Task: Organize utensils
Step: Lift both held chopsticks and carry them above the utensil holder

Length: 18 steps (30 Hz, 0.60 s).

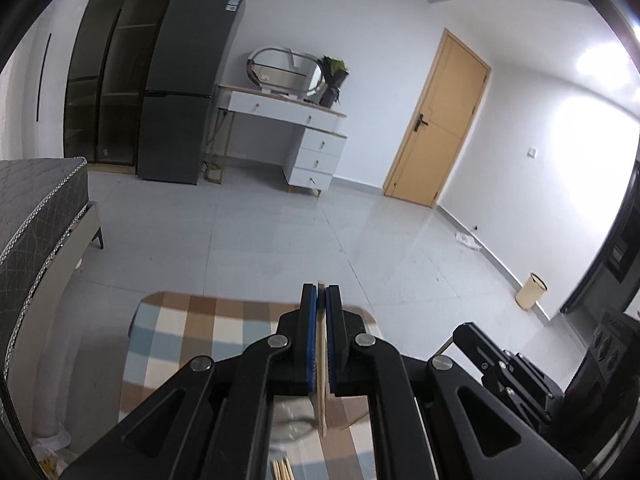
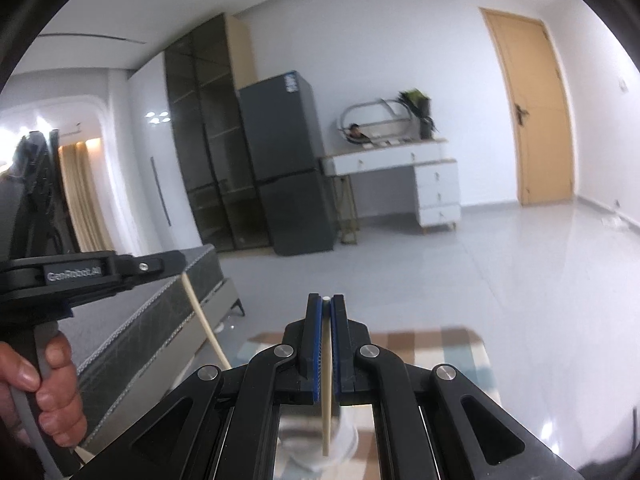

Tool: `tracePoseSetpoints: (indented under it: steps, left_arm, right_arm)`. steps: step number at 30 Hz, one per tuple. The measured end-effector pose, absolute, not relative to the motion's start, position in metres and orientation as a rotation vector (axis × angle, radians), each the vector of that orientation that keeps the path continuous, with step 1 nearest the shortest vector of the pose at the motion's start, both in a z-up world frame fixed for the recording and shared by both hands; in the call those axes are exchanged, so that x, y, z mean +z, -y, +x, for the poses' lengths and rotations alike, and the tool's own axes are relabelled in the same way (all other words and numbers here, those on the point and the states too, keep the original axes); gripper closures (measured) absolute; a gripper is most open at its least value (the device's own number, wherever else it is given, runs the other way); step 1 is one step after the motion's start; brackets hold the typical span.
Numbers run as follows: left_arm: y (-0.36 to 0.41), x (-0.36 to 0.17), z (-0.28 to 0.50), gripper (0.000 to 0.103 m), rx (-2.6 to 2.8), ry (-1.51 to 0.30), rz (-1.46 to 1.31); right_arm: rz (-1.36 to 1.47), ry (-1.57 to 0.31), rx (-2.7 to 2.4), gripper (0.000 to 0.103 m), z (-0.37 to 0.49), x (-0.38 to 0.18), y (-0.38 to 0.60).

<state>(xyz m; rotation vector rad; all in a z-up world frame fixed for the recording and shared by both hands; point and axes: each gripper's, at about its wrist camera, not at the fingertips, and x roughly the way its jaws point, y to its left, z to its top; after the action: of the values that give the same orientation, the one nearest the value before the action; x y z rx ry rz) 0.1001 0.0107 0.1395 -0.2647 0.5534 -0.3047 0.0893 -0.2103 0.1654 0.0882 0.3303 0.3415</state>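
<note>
gripping a chopstick apiece, left tongs (image 1: 321,292) and right tongs (image 2: 326,302) clamp wood (image 1: 321,360) (pale (image 2: 327,368)) between blue pads.

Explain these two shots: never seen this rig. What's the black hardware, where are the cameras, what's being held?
There is no robot arm. A person holds one hand-held gripper in each hand, and each carries a fisheye camera looking forward along its two blue-padded fingers.

The left wrist view shows the left hand-held gripper, shut on a flat wooden stick.

The right wrist view shows the right hand-held gripper, shut on a thin pale chopstick. At its left edge you see the other gripper and the person's hand on its handle.

Below both is a checked tablecloth with a pale cup, blurred. Behind: fridge, dresser, door.
</note>
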Motion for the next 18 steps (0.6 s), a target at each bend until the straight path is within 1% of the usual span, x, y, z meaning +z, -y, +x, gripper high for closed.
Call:
tracePoseSetpoints:
  steps: [4, 8, 13, 18]
  left_arm:
    - [-0.023, 0.138, 0.117, 0.103, -0.28, -0.535, -0.292]
    - [-0.03, 0.124, 0.131, 0.103, -0.258, -0.54, -0.312]
    - [-0.045, 0.105, 0.146, 0.103, -0.232, -0.556, -0.375]
    - [-0.052, 0.092, 0.152, 0.103, -0.202, -0.562, -0.402]
  right_arm:
    - [0.062, -0.301, 0.376, 0.1, 0.115, 0.177, 0.19]
    - [0.032, -0.297, 0.402, 0.1, 0.139, 0.174, 0.172]
    - [-0.03, -0.306, 0.441, 0.1, 0.153, 0.163, 0.15]
    - [-0.136, -0.315, 0.481, 0.1, 0.154, 0.139, 0.127]
